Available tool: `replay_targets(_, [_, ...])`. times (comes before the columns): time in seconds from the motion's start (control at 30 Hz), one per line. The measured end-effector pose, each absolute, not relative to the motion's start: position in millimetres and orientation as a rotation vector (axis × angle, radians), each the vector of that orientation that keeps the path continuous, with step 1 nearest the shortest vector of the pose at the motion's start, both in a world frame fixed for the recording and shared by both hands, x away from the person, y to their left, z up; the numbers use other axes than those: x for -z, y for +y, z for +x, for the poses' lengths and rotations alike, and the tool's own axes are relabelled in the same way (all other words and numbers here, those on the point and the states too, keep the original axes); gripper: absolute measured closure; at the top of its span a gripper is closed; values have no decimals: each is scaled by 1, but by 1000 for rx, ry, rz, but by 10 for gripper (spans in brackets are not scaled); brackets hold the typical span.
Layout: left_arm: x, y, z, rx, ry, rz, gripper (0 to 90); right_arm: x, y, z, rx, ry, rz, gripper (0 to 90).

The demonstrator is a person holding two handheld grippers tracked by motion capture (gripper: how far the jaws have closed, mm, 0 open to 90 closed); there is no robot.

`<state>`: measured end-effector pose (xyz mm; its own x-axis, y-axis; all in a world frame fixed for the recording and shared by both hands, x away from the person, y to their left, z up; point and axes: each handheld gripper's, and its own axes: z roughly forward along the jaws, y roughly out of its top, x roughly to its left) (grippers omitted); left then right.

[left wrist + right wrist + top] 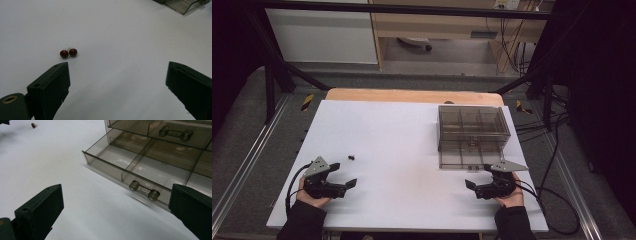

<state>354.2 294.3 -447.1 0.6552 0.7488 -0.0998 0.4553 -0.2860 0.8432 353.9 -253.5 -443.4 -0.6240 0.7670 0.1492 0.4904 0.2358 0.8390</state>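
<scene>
Two small dark red beads (351, 157) (68, 53) lie side by side on the white board, a thin pin showing behind them. My left gripper (343, 174) (117, 72) rests just in front of them, open, with nothing between its jaws. At the right stands a smoky clear drawer box (472, 122) whose bottom drawer (469, 159) (130, 162) is pulled out, divided into empty compartments, with a clear bar handle (144, 190). In front of that drawer my right gripper (478, 175) (116, 192) is open and holds nothing. A bead (33, 125) appears far off in the right gripper view.
The white board (412, 150) covers a wooden table. Black frame bars and rails run along both sides, and cables trail on the floor at the right. The shut upper drawer has its own handle (176, 133). Open board lies between the two grippers.
</scene>
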Motion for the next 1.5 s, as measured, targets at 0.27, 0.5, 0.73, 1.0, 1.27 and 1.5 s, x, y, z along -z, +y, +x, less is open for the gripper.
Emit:
replay_targets(0.27, [445,295,354,-398,945,1932,51,445,-257,355,-1354,2228,1186,5])
replay_targets(0.5, [441,295,355,-400,947,1942,49,446,-256,356,-1359,2246,1185,5])
replay_targets(0.73, [433,295,357,-401,958,1940,47,446,-256,356,-1366,2253,1182,4])
replay_targets(1.0, [423,293,362,-402,963,1952,46,447,-256,356,-1370,2256,1179,4])
replay_targets(1.27, [415,296,373,-408,982,1955,46,448,-255,356,-1366,2260,1178,4])
replay_targets(1.5, [412,298,385,-416,1007,1960,46,448,-255,356,-1370,2259,1181,4])
